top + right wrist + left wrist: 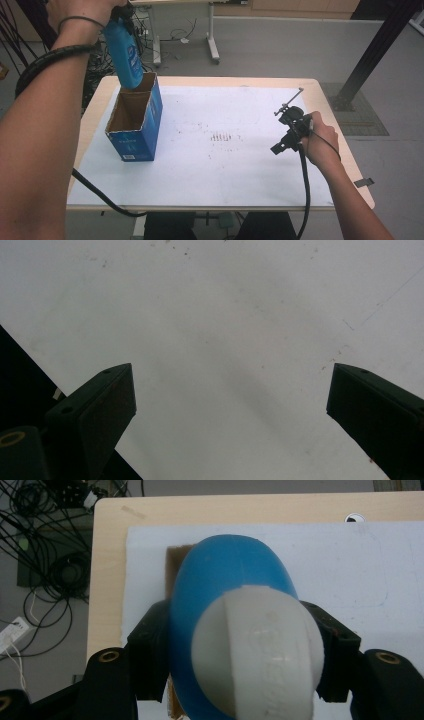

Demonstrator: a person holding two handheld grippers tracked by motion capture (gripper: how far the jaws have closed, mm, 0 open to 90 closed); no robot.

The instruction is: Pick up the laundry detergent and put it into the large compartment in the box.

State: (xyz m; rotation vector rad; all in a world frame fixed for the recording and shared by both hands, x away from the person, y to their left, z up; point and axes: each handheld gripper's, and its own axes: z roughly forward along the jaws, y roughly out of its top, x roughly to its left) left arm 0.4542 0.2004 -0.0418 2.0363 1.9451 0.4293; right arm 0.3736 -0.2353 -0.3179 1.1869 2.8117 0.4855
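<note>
1. Far left, high view: left hand-held gripper (121, 17) is clamped on a blue bottle (123, 52). Bottle hangs base-down w/ its bottom at the far end of an open blue cardboard box (135, 122). Can't tell if the base is already past the rim.
2. Left gripper view: both black jaws press the bottle's sides just below its white cap (260, 652); cap faces the camera, blue body (225, 575) points down toward the box opening and white sheet (350, 570).
3. Box stands upright on the table (95, 107), left part of the sheet, top open, inside looks empty.
4. Risk: bottle looks tilted vs. the box walls. If lowered like this, base may catch the far rim/flap and tip or shove the box, since nothing steadies it.
5. Risk: grip sits high near the cap on a smooth rounded body, so bottle could swing or slip btwn the pads. Letting go too early means a drop that could knock the light box over.
6. Right: right hand-held gripper (290, 132) rests low over the sheet, well apart from the box. Right gripper view shows its jaws wide apart, nothing btwn them, so too far off to brace the box.
</note>
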